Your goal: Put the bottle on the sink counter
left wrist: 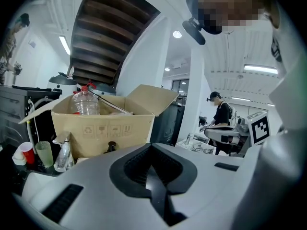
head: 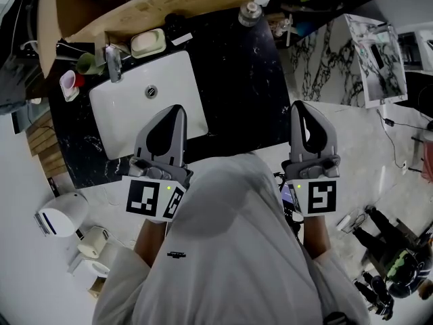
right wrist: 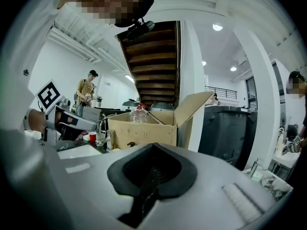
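Clear plastic bottle [left wrist: 85,103] with red cap, upright in open brown cardboard box [left wrist: 103,128], far behind white sink [head: 128,117], left gripper [head: 176,112] and right gripper [head: 300,107] jaws together, empty.

Ahead of my left tongs [head: 177,108] the white basin [head: 128,114] lies open. The faucet [head: 113,63] stands at its far rim, with the soap dish [head: 147,42] just beside it and a green cup [head: 84,63] further left. Between the left and right tongs [head: 298,105] runs bare black counter [head: 237,87], free up to a capped bottle [head: 249,12] at its far edge. Beyond, the cardboard box [head: 149,5] walls off the back, one flap raised. My right tongs hang past the counter's right end over marble floor [head: 358,134], with a veined panel [head: 375,59] ahead and to their right.
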